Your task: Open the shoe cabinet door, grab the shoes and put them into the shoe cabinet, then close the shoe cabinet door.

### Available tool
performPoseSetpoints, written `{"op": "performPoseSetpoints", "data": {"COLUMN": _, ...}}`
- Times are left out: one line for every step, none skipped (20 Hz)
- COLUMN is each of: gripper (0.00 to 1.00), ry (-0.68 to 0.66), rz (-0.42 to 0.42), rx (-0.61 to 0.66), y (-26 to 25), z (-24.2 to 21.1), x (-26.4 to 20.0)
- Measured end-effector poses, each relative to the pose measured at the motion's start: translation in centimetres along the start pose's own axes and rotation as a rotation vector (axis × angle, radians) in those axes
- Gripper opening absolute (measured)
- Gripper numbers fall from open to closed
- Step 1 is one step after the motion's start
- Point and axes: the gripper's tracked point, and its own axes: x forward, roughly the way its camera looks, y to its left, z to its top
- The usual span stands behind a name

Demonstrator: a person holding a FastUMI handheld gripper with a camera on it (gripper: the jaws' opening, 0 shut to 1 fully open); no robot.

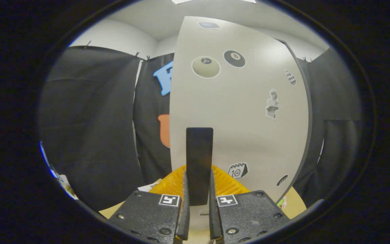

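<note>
So from my end the gripper (199,200) has its two fingers (184,203) pinched in narrow on the one black handle (199,162) of the shoe cabinet door (249,135), one finger pressing each side of that flat upright bar. The handle pokes up from between the fingertips and stands against the door's pale grey face.

The door itself is a single big panel right in front of the camera, with its left edge standing free against the black booth wall (90,128). I can't really tell how far it's swung.

Sticker count on the door: I get seven. One beige ball (206,67) and one black eight ball (234,58) side by side near the top, one small bluish patch (208,25) above them, one checkered oval (290,77) toward the right edge, one bust figure (272,104) below that, one calendar sticker (237,170) just right of the handle, and one dark oval (282,180) lower right.

There's one yellow ribbed thing (229,184) just past the fingers, low down behind the handle. Each finger block carries one square marker (169,200), so two total.
</note>
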Motion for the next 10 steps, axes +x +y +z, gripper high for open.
{"op": "performPoseSetpoints", "data": {"gripper": 0.27, "ry": 0.004, "rz": 0.008, "rx": 0.000, "y": -0.3, "z": 0.1, "x": -0.7}}
{"op": "performPoseSetpoints", "data": {"gripper": 0.27, "ry": 0.006, "rz": 0.019, "rx": 0.004, "y": -0.5, "z": 0.0, "x": -1.5}}
{"op": "performPoseSetpoints", "data": {"gripper": 0.27, "ry": 0.009, "rz": 0.027, "rx": 0.009, "y": -0.6, "z": -0.1, "x": -2.2}}
{"op": "performPoseSetpoints", "data": {"gripper": 0.27, "ry": 0.010, "rz": 0.032, "rx": 0.009, "y": -0.8, "z": 0.0, "x": -2.9}}
{"op": "performPoseSetpoints", "data": {"gripper": 0.26, "ry": 0.012, "rz": 0.035, "rx": 0.011, "y": -1.0, "z": -0.1, "x": -3.1}}
{"op": "performPoseSetpoints", "data": {"gripper": 0.26, "ry": 0.013, "rz": 0.038, "rx": 0.011, "y": -1.2, "z": -0.2, "x": -3.5}}
{"op": "performPoseSetpoints", "data": {"gripper": 0.26, "ry": 0.012, "rz": 0.040, "rx": 0.013, "y": -1.5, "z": -0.2, "x": -4.2}}
{"op": "performPoseSetpoints", "data": {"gripper": 0.25, "ry": 0.012, "rz": 0.040, "rx": 0.012, "y": -1.8, "z": -0.2, "x": -4.7}}
{"op": "performPoseSetpoints", "data": {"gripper": 0.25, "ry": 0.013, "rz": 0.040, "rx": 0.010, "y": -2.2, "z": -0.1, "x": -5.3}}
{"op": "performPoseSetpoints", "data": {"gripper": 0.25, "ry": 0.014, "rz": 0.038, "rx": 0.010, "y": -2.5, "z": -0.2, "x": -5.9}}
